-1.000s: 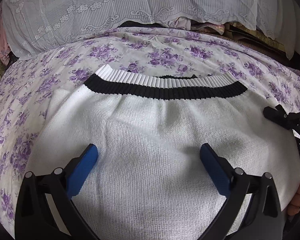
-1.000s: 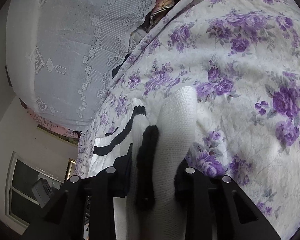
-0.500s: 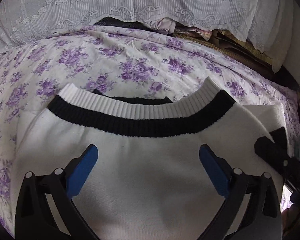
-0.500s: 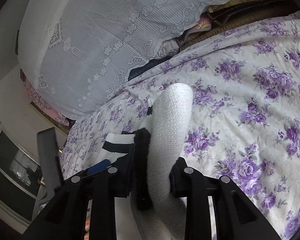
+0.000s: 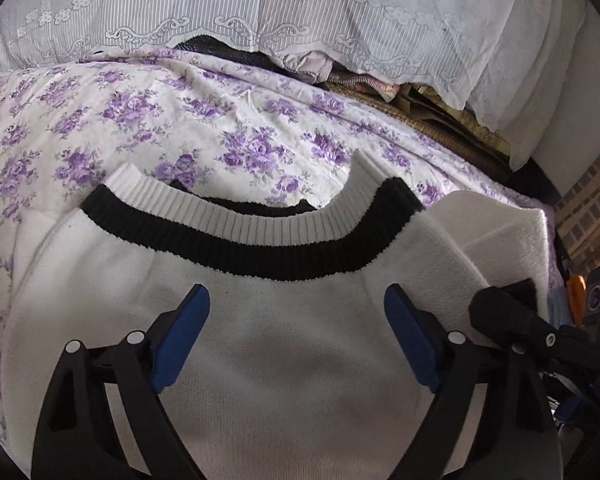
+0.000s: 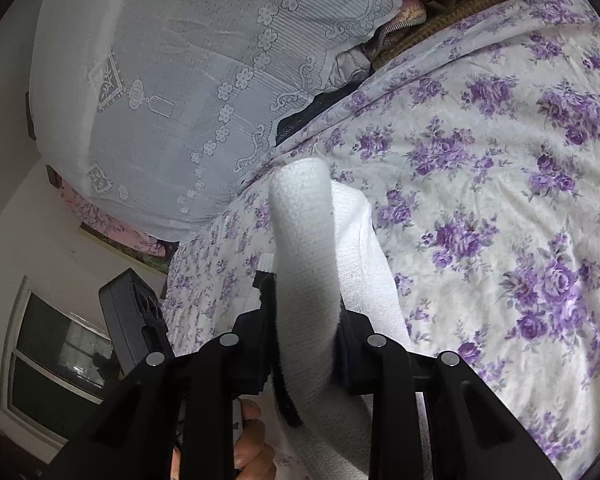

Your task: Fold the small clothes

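Observation:
A small white knit sweater point(image 5: 284, 352) with a black band and white ribbed edge point(image 5: 256, 220) lies on the floral bedspread point(image 5: 148, 128). My left gripper point(image 5: 296, 332) is open, its blue pads point(image 5: 180, 336) hovering over the sweater body. My right gripper point(image 6: 304, 332) is shut on a bunched fold of the white sweater point(image 6: 304, 240) with black trim, holding it up off the bed. That gripper shows at the right of the left wrist view point(image 5: 512, 324), beside a raised white flap point(image 5: 500, 236).
A white lace cloth point(image 5: 300, 12) covers a pile at the bed's far end, with dark fabric and woven things under it. A window point(image 6: 56, 352) and wall are at left in the right wrist view. A hand point(image 6: 248, 452) shows below.
The left gripper has moved forward toward the banded edge, staying open. The right gripper, still shut on the fold, has lifted and carried it inward over the sweater's right side.

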`<state>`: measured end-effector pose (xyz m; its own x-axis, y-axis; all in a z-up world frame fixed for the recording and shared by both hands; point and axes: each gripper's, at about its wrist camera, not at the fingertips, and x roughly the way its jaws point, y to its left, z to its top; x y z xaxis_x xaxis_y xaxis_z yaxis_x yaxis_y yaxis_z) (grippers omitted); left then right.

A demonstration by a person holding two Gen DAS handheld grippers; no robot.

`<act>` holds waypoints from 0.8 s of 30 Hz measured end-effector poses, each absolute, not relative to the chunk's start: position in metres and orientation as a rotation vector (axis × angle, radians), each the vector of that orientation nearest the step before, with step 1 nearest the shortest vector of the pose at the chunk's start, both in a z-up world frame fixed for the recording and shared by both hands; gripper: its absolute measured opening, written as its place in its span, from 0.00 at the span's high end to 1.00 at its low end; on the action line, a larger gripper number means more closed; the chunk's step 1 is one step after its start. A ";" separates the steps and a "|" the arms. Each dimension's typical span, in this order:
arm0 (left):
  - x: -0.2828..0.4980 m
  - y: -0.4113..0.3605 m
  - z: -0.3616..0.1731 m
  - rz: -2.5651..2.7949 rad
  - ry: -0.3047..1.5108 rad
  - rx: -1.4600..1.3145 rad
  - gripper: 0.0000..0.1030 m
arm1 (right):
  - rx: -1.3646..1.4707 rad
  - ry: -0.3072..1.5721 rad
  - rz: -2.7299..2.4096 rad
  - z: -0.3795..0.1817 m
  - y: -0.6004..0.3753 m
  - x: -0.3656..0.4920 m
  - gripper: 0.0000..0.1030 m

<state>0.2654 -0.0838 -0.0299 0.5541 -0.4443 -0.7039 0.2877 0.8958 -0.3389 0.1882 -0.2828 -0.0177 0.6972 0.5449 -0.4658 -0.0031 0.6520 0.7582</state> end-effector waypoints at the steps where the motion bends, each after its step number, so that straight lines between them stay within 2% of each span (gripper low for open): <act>1: 0.265 -0.081 -0.026 -0.435 0.876 -0.196 0.17 | 0.816 0.744 0.353 -0.014 -0.280 0.189 0.73; 16: 0.266 0.011 0.027 -0.315 0.753 -0.213 0.20 | 0.885 0.744 0.464 0.026 -0.194 0.218 0.73; 19: 0.269 0.041 0.019 -0.263 0.758 -0.226 0.20 | 0.907 0.764 0.468 0.017 -0.162 0.229 0.73; 24: 0.288 0.092 -0.035 -0.208 0.862 -0.290 0.21 | 0.946 0.835 0.421 -0.035 -0.113 0.250 0.70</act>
<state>0.2880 0.0919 -0.0349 0.6347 -0.2948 -0.7143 0.0626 0.9409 -0.3327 0.2496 -0.1127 -0.0347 0.6238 0.6474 -0.4379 0.0324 0.5384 0.8420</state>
